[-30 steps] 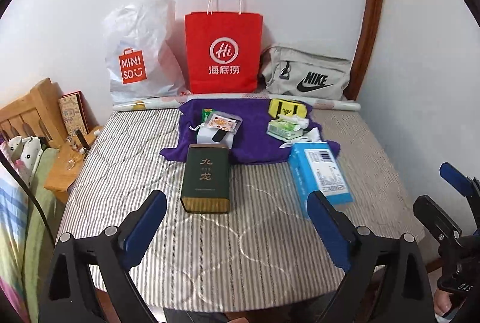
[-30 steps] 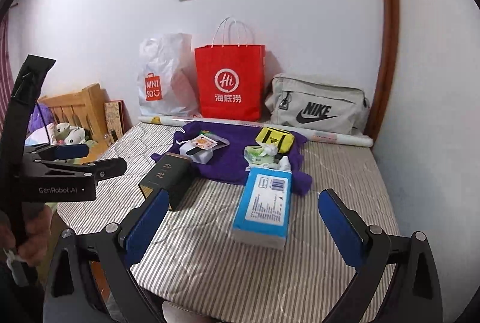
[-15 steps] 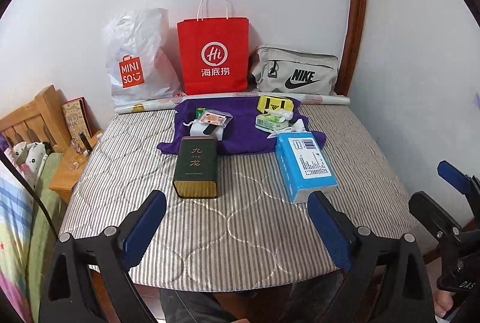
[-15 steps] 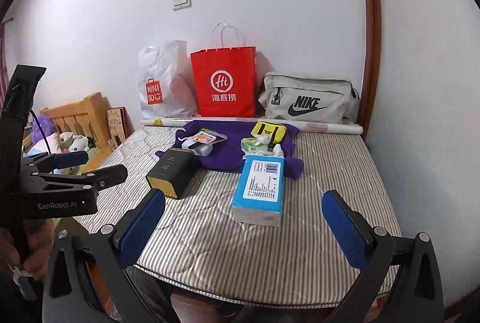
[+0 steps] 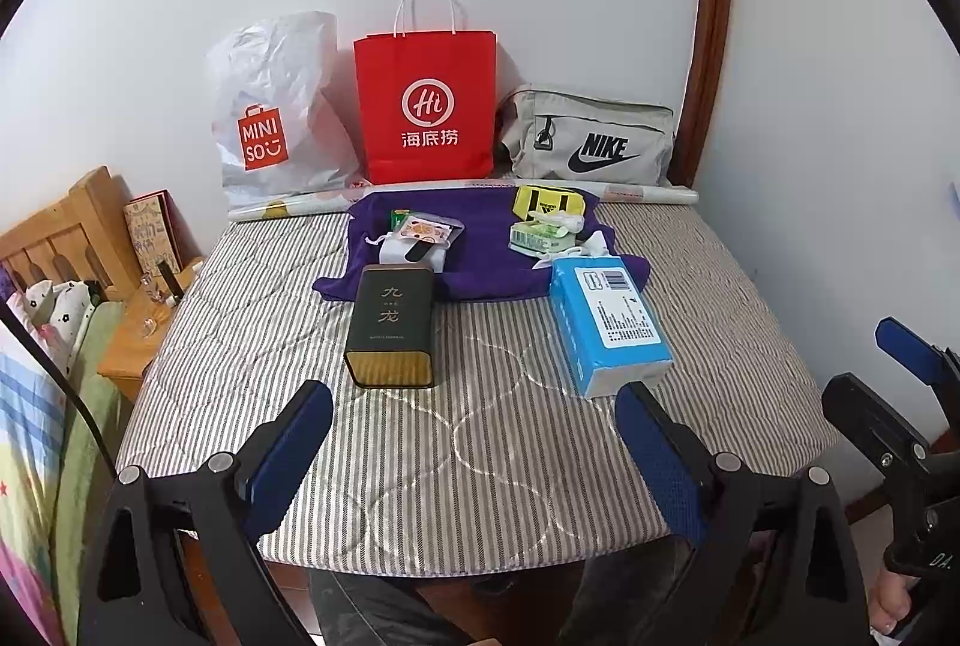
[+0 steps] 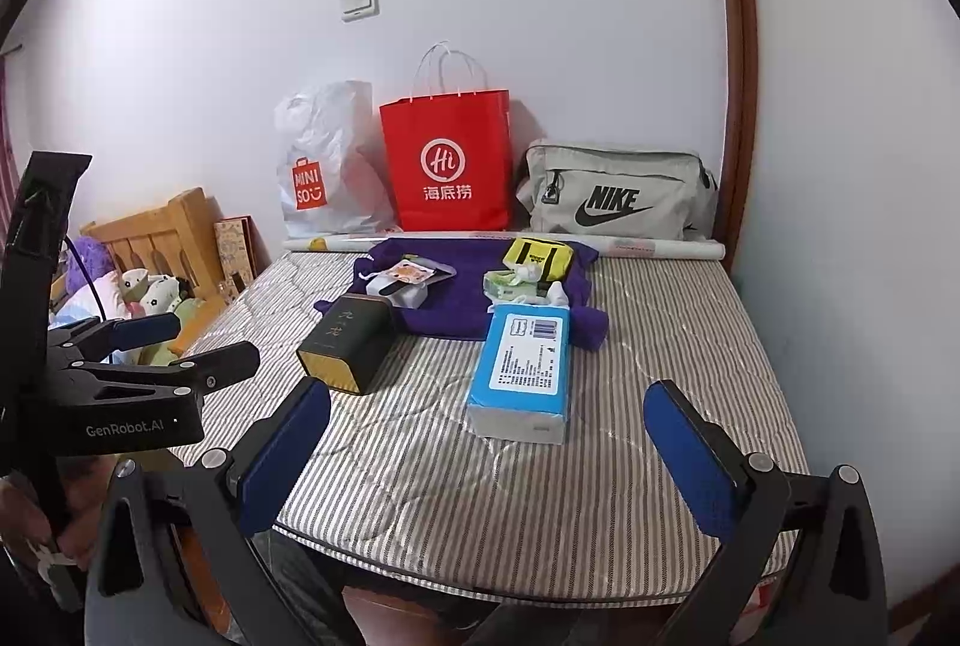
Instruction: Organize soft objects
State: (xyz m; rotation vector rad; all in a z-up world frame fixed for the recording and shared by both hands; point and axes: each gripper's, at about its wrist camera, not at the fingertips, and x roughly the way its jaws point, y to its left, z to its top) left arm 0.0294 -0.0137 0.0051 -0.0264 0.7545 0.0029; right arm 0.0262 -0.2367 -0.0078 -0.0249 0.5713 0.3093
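In the left wrist view, the left gripper [image 5: 474, 442] hovers over the near edge of a striped mattress [image 5: 492, 442], its blue-padded fingers [image 5: 288, 457] wide apart and holding nothing. A dark green tin [image 5: 391, 326] lies just ahead of it, left of centre, and a blue tissue pack [image 5: 606, 323] lies to the right. Behind both, a purple cloth [image 5: 480, 256] spreads across the far part of the mattress, with a yellow pouch [image 5: 547, 203] and a green wipes pack [image 5: 537, 238] resting on it. Against the far wall stand a white Miniso bag [image 5: 276, 111], a red paper bag [image 5: 427, 105] and a grey Nike bag [image 5: 591, 138]. The right gripper [image 5: 888, 376] shows at the right edge.

In the right wrist view, the right gripper [image 6: 486, 454] also has its fingers [image 6: 690, 460] spread wide and empty, with the tissue pack [image 6: 525, 370] lying just beyond them. The tin [image 6: 348, 343] sits to its left, touching the near edge of the cloth [image 6: 474, 286]. The left gripper [image 6: 156, 358] shows at the left, beside the mattress [image 6: 540, 496], fingers parted.
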